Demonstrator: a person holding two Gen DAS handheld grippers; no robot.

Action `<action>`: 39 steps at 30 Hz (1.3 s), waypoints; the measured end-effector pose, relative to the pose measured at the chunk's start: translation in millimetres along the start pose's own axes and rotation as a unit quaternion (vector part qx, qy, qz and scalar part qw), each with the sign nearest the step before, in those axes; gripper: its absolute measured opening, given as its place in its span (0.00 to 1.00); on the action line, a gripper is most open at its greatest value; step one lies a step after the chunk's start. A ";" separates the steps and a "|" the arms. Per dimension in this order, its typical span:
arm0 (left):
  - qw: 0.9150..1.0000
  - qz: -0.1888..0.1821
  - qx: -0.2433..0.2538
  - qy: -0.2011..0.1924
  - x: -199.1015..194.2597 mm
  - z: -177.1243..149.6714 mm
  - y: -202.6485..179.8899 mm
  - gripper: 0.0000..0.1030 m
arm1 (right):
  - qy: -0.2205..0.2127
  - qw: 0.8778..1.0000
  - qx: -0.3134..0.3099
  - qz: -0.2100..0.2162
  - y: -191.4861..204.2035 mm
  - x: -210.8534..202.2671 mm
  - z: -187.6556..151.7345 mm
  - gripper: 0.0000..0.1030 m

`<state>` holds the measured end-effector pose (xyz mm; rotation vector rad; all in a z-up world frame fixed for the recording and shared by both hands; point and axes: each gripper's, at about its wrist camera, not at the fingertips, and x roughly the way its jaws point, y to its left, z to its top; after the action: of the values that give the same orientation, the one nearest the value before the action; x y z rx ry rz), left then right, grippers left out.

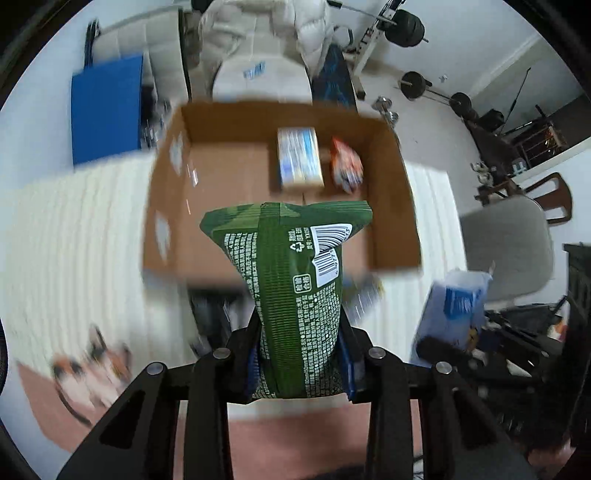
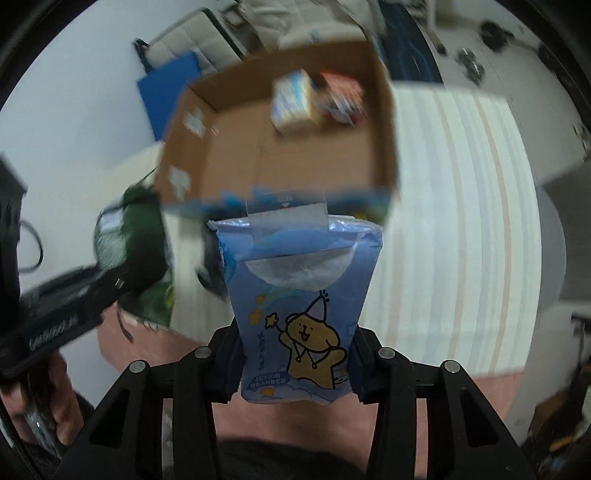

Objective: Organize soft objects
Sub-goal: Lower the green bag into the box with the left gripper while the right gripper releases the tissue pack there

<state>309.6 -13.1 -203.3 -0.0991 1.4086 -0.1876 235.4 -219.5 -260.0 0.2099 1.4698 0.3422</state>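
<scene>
My left gripper [image 1: 300, 363] is shut on a green soft packet [image 1: 291, 280] and holds it in the air near the front edge of an open cardboard box [image 1: 391, 206]. My right gripper [image 2: 297, 363] is shut on a blue tissue pack with a cartoon bear [image 2: 301, 295], held above the striped cloth in front of the same box [image 2: 384, 122]. Inside the box lie a pale blue-and-white pack [image 1: 299, 157] and a red-orange packet [image 1: 345, 164], both at the far right. The left gripper with the green packet [image 2: 122, 236] shows blurred at the left of the right wrist view.
The box stands on a white striped cloth [image 1: 74, 236]. A grey chair [image 1: 509, 243] is to the right. A blue mat [image 1: 107, 107] leans at the back left. Weights and a bench [image 1: 410, 26] stand far behind. The right-hand pack [image 1: 456, 302] shows at the lower right.
</scene>
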 end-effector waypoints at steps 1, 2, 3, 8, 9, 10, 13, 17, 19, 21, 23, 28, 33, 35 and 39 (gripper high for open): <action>1.000 0.009 0.002 -0.003 3.0 15.9 4.0 0.30 | -0.003 1.000 -0.004 -0.007 4.0 0.6 16.0 0.47; 1.000 0.018 0.004 -0.002 8.0 35.1 8.7 0.30 | -0.002 1.000 -0.004 -0.012 5.4 4.3 30.8 0.47; 1.000 0.024 0.002 0.003 16.9 54.0 16.3 0.30 | 0.004 1.000 -0.005 -0.013 6.4 10.7 45.3 0.47; 0.998 0.045 -0.001 0.053 74.7 119.8 39.6 0.30 | 0.045 0.997 0.003 -0.061 -6.4 54.3 113.3 0.47; 0.997 0.050 -0.003 0.063 89.3 128.2 44.0 0.30 | 0.055 0.996 0.005 -0.069 -10.8 61.6 125.6 0.47; 0.996 0.056 0.000 0.073 103.9 138.6 46.9 0.30 | 0.061 0.995 0.007 -0.074 -14.2 68.6 117.5 0.47; 0.993 0.061 0.004 0.097 133.5 154.9 52.3 0.30 | 0.087 0.992 0.011 -0.094 -20.3 101.2 128.5 0.47; 0.990 0.065 0.002 0.128 174.5 175.2 57.8 0.30 | 0.114 0.987 0.019 -0.109 -29.5 133.1 139.4 0.47; 0.988 0.071 0.004 0.136 188.0 181.5 59.4 0.30 | 0.121 0.986 0.020 -0.115 -34.2 145.0 142.5 0.47; 0.987 0.069 0.003 0.147 201.7 186.7 61.2 0.30 | 0.129 0.984 0.019 -0.121 -35.1 152.8 144.9 0.47; 0.985 0.065 0.006 0.160 213.4 189.7 61.4 0.32 | 0.136 0.982 0.019 -0.127 -34.6 161.2 145.9 0.47; 0.982 0.058 0.000 0.181 219.7 197.1 60.0 0.35 | 0.152 0.978 0.016 -0.143 -32.0 175.2 147.7 0.60; 0.987 0.049 0.001 0.152 197.2 207.0 56.5 0.64 | 0.145 0.978 0.024 -0.146 -16.7 176.1 155.8 0.73; 0.989 0.056 0.007 0.133 181.2 205.9 54.9 0.74 | 0.138 0.979 0.026 -0.146 -13.8 167.8 157.5 0.81; 0.993 0.060 0.014 0.103 150.9 197.1 52.7 0.93 | 0.117 0.982 0.033 -0.146 -9.6 144.3 155.3 0.89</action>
<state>530.3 1.7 -327.6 0.0295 1.6112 -0.1215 400.0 -167.0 -383.3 0.0038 1.7183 0.0805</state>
